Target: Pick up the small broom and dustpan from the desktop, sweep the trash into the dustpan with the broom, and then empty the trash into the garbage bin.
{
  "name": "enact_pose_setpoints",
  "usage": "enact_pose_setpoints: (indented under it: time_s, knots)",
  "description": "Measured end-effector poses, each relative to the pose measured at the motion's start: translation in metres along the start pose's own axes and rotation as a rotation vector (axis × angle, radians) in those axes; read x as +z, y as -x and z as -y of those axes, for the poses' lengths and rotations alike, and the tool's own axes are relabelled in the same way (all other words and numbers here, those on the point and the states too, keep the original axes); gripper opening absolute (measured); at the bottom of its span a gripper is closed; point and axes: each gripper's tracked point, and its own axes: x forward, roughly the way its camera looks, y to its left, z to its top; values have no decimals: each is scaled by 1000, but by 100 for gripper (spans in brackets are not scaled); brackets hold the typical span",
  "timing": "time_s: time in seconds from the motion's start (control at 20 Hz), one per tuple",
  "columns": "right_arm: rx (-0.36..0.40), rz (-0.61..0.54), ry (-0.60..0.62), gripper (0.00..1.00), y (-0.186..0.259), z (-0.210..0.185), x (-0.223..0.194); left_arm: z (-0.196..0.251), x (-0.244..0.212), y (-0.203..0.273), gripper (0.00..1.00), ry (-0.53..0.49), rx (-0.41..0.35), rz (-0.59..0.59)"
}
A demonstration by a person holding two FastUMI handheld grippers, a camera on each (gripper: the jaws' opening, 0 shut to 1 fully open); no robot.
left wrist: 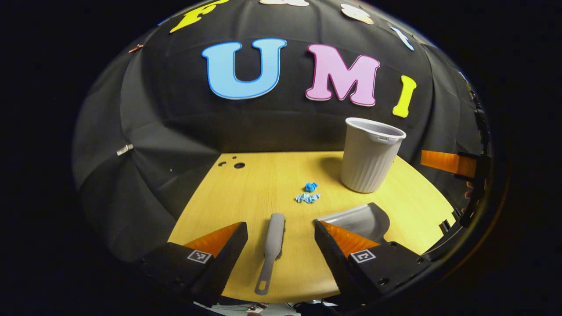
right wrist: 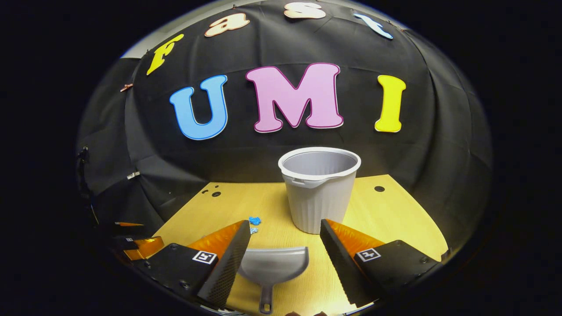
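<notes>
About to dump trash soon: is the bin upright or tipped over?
Upright. The bin stands on its base on the desk, open rim facing up; what shows of its inside looks empty.

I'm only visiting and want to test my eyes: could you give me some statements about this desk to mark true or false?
1. The broom lies flat on the desk between the open fingers of the left hand-held gripper. True.
2. The right hand-held gripper is clamped on the dustpan. False: its fingers are open, and the dustpan lies on the desk.
3. The bin stands upright. True.
4. The blue trash is already in the bin. False: it lies on the desk.
</notes>
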Motion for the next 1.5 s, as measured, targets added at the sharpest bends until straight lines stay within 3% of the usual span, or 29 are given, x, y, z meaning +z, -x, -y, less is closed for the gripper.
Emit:
enact_pose_setpoints:
  time_s: [0.2, 0.45, 0.8, 0.95, 1.25, 1.5]
  knots:
    - [17, -21, 22, 99, 5, -5, -7, -12, -29, -17, 99, -37, 5, -89]
    - [13, -64, 52, 99, 13, -4, -22, -16, -59, -50, 99, -71, -44, -181]
    - [0, -115, 69, 99, 31, -8, -43, -28, -122, -80, 98, -8, -82, -454]
    - [-1, -126, 71, 99, 39, -16, -52, -35, -139, -89, 99, -57, -82, -524]
    - [-37, -175, 12, 99, 46, -36, -88, -40, -163, -101, 92, -103, -78, -628]
    - [-62, -202, -20, 99, 59, -45, -107, -39, -158, -114, 76, -149, -80, -630]
